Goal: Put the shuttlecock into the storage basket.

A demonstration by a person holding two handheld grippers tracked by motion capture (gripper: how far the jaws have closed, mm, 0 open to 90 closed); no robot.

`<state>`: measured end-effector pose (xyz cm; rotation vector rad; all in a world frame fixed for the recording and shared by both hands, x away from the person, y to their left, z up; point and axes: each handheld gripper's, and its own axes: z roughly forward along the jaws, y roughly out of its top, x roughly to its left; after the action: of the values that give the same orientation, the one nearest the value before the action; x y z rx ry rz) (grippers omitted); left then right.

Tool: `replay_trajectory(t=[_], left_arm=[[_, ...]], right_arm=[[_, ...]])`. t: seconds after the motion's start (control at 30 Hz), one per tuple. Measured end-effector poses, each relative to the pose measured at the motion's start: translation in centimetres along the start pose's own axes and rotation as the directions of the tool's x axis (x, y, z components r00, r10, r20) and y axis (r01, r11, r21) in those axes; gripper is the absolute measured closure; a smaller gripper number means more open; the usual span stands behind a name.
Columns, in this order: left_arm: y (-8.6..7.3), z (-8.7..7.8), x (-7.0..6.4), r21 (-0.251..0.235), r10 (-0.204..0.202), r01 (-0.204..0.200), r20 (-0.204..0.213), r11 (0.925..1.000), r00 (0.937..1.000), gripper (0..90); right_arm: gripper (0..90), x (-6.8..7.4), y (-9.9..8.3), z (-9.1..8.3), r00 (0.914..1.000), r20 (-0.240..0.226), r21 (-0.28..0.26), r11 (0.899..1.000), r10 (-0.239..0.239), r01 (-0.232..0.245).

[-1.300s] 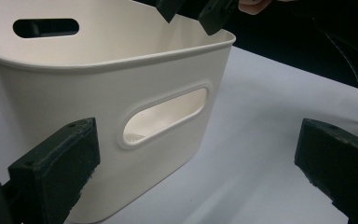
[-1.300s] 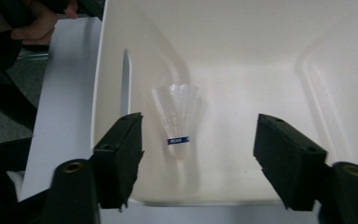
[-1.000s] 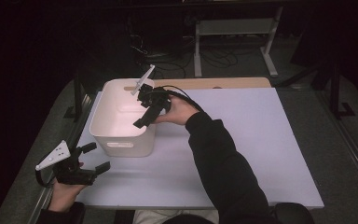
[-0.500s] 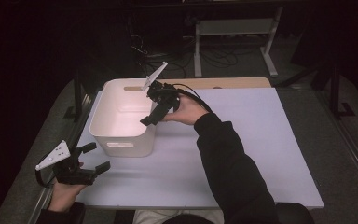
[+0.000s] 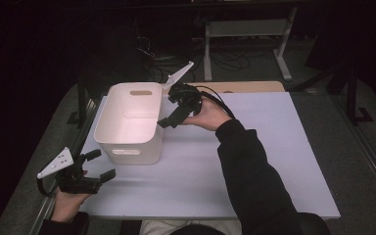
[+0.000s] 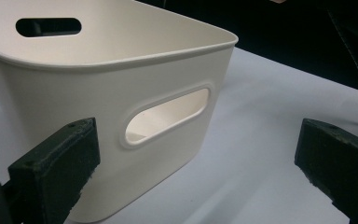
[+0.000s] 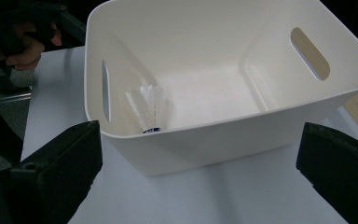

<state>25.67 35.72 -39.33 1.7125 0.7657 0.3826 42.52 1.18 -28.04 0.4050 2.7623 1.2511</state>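
Note:
A white plastic bin (image 5: 127, 128) with handle slots stands at the left of the pale table (image 5: 274, 147). A white shuttlecock (image 7: 149, 110) lies inside it, against the wall nearest my right gripper. My right gripper (image 5: 169, 110) hovers just off the bin's right rim, open and empty; its own view looks down into the bin (image 7: 223, 88). My left gripper (image 5: 99, 165) rests near the table's front left corner, open and empty, pointing at the bin's near wall (image 6: 121, 98) and its slot (image 6: 168, 116).
A wooden board (image 5: 247, 87) lies along the table's far edge, and a metal stand (image 5: 245, 29) is on the floor behind it. The person's left hand (image 7: 25, 44) shows beyond the bin. Bare table surface stretches right of the bin.
My right gripper has drawn back to the right, from over the bin's inside to just outside its right rim. The left gripper has stayed put.

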Motion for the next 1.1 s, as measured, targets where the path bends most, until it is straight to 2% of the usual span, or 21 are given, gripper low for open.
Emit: replay_trajectory(t=[0.77, 1.1], left_arm=[[0.0, 0.0, 0.0, -0.001, -0.004, 0.004, -0.003, 1.0, 1.0, 0.0], [0.0, 0.0, 0.0, 0.0, -0.004, 0.004, -0.005, 1.0, 1.0, 0.0]], right_arm=[[0.0, -1.1, -3.3, -2.3, 0.9974, 0.032, -0.034, 0.997, 0.065, -0.063], [0.0, -1.4, -4.2, -2.9, 0.9962, 0.042, -0.042, 0.996, 0.076, -0.074]])
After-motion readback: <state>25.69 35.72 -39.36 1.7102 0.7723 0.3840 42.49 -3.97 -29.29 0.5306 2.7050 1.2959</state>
